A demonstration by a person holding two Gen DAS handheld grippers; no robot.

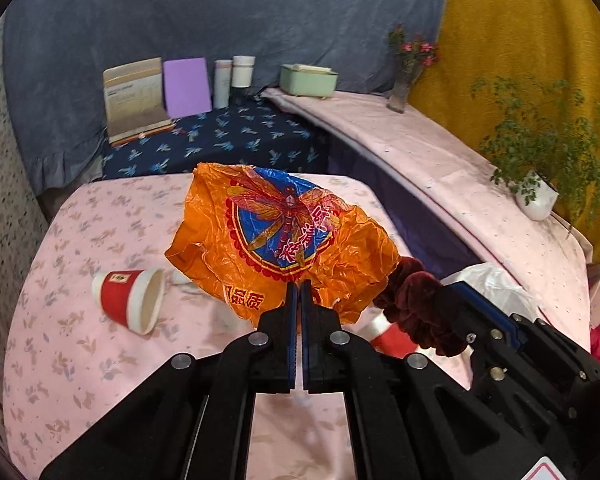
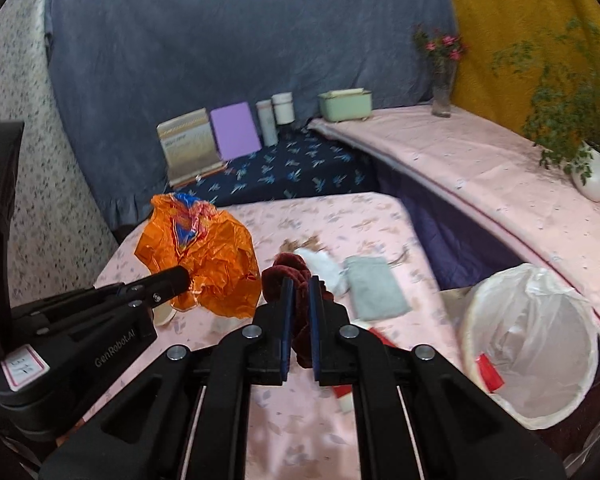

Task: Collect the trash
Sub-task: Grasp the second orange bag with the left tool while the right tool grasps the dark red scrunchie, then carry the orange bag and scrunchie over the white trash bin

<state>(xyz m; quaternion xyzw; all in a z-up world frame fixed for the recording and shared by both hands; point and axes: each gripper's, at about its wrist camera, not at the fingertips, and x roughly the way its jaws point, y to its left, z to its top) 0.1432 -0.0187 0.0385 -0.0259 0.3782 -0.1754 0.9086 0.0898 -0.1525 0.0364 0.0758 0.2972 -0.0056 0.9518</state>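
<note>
The orange plastic bag (image 1: 276,240) hangs crumpled above the pink floral tabletop (image 1: 80,344), pinched at its lower edge by the left claw (image 1: 299,286), whose fingers are pressed together with only the thin film between them. Just beside it the right claw (image 2: 299,284) is clenched on a dark red velvet scrunchie (image 2: 286,270), which bulges out either side of the fingers. Both loads are off the surface and nearly touching.

That closeness looks like the first risk to me: the bag billows wide, and if the two claws cross paths on the way to the bin (image 2: 540,340) the film could snag on the scrunchie or on the other claw and tear free. The grip on the bag is on a small fold of slippery plastic, so a quick swing might let it slide out and drift back down.

The bin stands at the right edge of the tabletop, lined with a white bag and tilted toward the viewer, with something red already inside. Its mouth is wide, but a light bag released too high may float past the rim.

Still lying about are a tipped red paper cup (image 1: 130,300), a grey pouch (image 2: 374,288) and white crumpled tissue (image 2: 324,268); a low sweep could knock the cup rolling off the edge
</note>
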